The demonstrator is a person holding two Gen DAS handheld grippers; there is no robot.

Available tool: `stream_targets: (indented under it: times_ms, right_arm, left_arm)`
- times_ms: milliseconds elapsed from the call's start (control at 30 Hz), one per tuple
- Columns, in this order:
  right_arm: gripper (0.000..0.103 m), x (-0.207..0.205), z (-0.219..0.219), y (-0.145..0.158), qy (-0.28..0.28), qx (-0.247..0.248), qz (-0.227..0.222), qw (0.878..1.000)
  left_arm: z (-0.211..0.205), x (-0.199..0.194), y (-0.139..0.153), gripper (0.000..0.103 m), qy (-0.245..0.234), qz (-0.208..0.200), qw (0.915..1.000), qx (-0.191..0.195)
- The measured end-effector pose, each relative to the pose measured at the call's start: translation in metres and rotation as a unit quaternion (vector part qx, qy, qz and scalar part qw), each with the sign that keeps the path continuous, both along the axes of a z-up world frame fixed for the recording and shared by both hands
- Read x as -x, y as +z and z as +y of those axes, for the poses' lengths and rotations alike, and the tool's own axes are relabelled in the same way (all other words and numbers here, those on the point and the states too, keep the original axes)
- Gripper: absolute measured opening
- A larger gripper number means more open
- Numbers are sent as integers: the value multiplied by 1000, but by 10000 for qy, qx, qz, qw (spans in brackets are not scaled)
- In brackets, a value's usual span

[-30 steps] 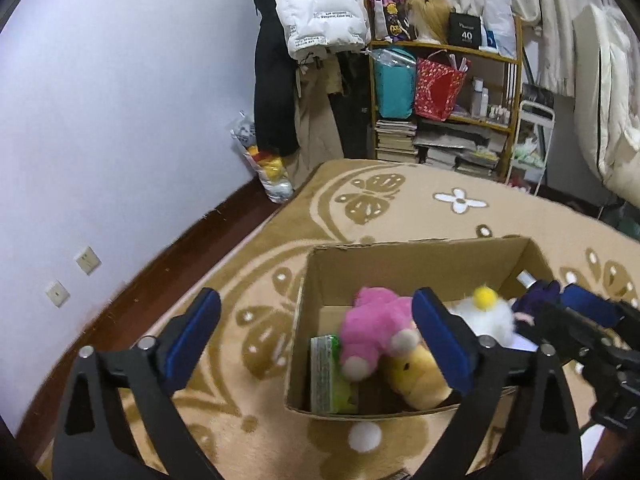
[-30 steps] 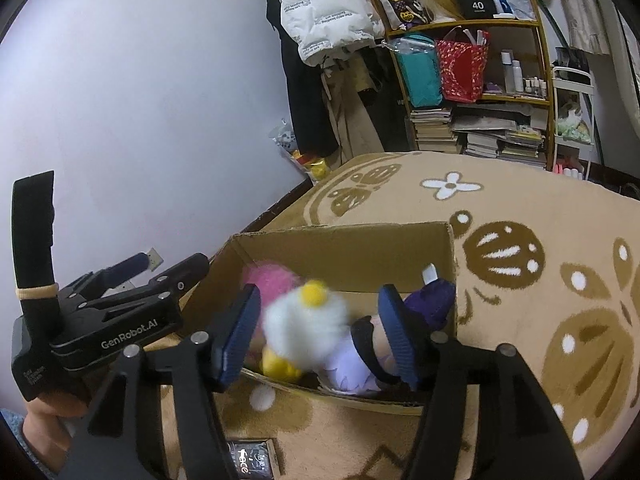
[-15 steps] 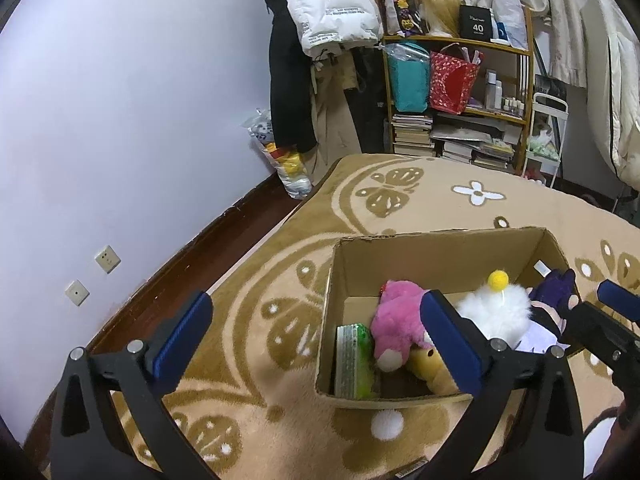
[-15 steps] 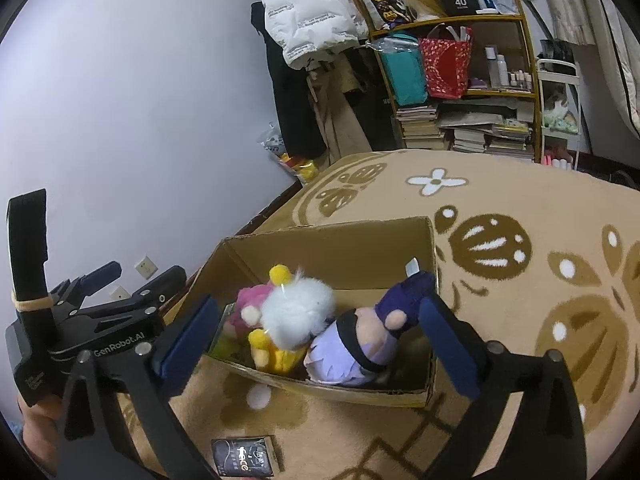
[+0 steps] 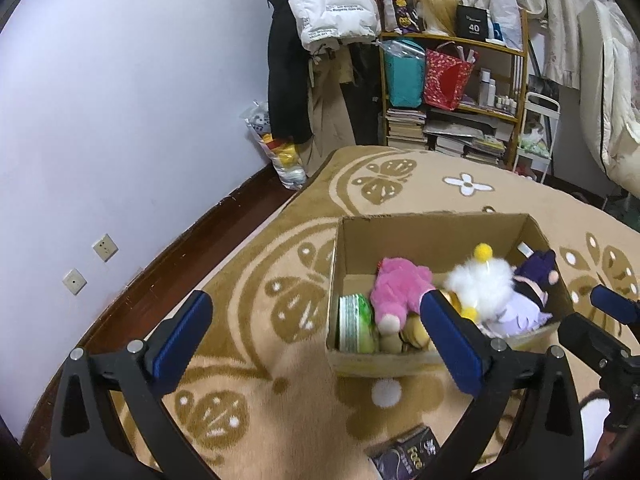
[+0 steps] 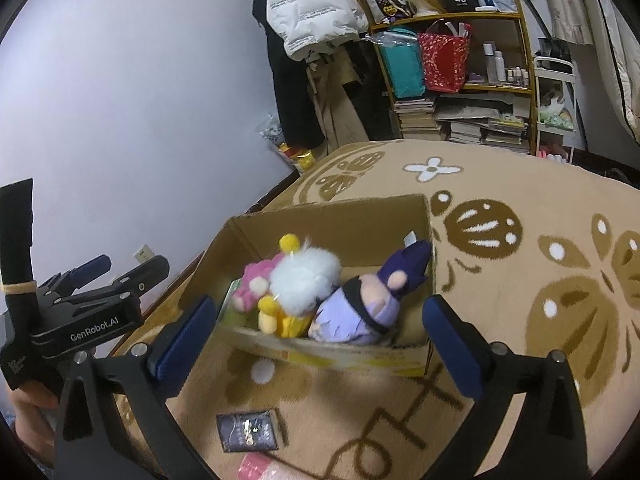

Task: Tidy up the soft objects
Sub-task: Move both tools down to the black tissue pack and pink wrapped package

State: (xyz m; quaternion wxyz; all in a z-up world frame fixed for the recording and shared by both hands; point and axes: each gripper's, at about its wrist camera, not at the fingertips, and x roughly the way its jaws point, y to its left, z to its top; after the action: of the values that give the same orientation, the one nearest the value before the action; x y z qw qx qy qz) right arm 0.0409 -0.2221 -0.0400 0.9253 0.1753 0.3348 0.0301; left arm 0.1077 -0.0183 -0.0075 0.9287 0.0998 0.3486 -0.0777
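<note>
I have both grippers raised clear of the cardboard box [image 6: 332, 216], which sits at centre frame in the right wrist view and centre right in the left wrist view. The left gripper [image 5: 316, 332] has its fingers spread wide and holds nothing; the right gripper [image 6: 316, 336] is likewise spread wide and empty. Inside the box I count a pink plush [image 5: 396, 286], a white fluffy plush [image 6: 306, 280] with a yellow pompom, a purple doll [image 6: 360, 308] against the right-hand wall, a yellow plush [image 5: 414, 332] underneath, and a green packet [image 5: 354, 322] standing at the left end. A dark card packet [image 6: 247, 430] lies on the rug [image 6: 520, 208] at lower centre, outside the box, with something pink [image 6: 256, 468] at the bottom edge that I cannot identify. My judgement on risk: the white plush rides high on the pile and could roll over the near wall if I nudge the box; a low reach for the rug items could catch the cardboard edge with a finger.
</note>
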Motion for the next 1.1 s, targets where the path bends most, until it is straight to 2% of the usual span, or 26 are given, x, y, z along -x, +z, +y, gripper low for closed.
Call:
stream_targets:
  times_ms: [300, 433, 867, 1100]
  right_arm:
    - [103, 19, 16, -4, 165, 345, 302, 9988]
    - [103, 27, 23, -8, 283, 457, 498, 9973]
    - [103, 43, 55, -28, 974, 1031, 931, 9855]
    - [89, 42, 60, -53, 1197, 1118, 1416, 9763]
  left_arm:
    - [-1, 14, -7, 103, -250, 395, 9988, -168]
    - [0, 22, -13, 103, -320, 654, 9967, -364]
    - [-3, 34, -43, 103, -759, 1496, 9843, -546]
    - [1, 31, -67, 102, -798, 2244, 9707, -330]
